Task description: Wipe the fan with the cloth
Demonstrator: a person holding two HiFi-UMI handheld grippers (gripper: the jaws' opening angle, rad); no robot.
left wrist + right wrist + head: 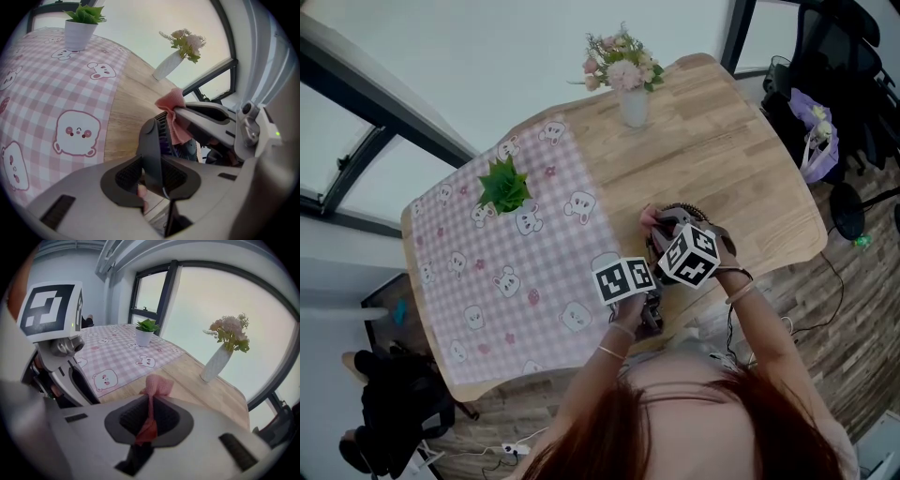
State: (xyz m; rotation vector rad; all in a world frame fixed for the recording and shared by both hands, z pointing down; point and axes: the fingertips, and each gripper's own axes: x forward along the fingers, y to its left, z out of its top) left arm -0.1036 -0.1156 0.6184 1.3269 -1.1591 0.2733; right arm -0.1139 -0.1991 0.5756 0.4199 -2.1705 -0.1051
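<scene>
My left gripper (152, 174) is shut on the dark grey fan (153, 140), which stands upright between its jaws with its ribbed edge facing away. My right gripper (150, 416) is shut on a pink cloth (157, 385); a bunched end sticks out past the jaws. In the left gripper view the cloth (171, 115) lies against the fan's upper edge, with the right gripper's fingers (206, 115) behind it. In the head view both grippers meet over the table's near edge: the left gripper's marker cube (623, 279), the right gripper's marker cube (689, 255), and the cloth (649, 217) just beyond them.
A wooden table (722, 159) carries a pink checked tablecloth (497, 272) with bear prints on its left half. A small potted plant (503, 187) stands on the tablecloth, and a white vase of flowers (630, 84) at the far side. A black chair (844, 56) stands at the right.
</scene>
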